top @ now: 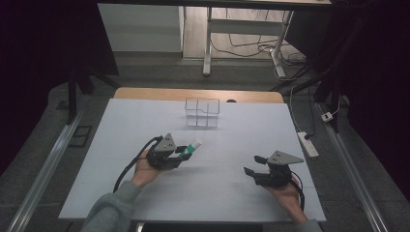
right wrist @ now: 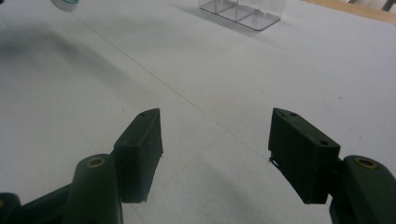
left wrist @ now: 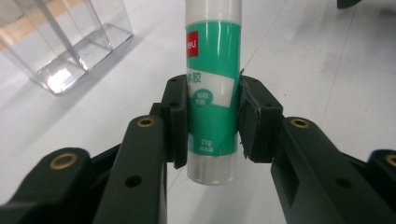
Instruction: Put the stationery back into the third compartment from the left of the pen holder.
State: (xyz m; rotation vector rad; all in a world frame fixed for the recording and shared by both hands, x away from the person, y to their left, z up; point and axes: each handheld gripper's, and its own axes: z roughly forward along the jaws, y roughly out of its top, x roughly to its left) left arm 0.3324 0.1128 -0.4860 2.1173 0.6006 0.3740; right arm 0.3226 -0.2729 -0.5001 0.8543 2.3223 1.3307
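Glue stick (left wrist: pixel 213 88) sits clamped in left claw (left wrist: pixel 213 121); right claw (right wrist: pixel 217 156) gapes; clear organizer (top: pixel 202 113) holds nothing.

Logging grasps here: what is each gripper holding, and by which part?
The left gripper clamps the glue stick across its lower body, above the base. The right gripper is open and holds nothing.

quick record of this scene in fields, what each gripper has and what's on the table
surface: white table top
left gripper: shut on the glue stick, pads pressing its green label on both sides
glue stick: green and white tube, held off the table, far end pointing toward the clear organizer
clear organizer: see-through box with compartments, standing at the far middle of the table, nothing seen inside
right gripper: open, nothing between its jaws, over bare table at the near right
likely next: glue stick carried on to the organizer
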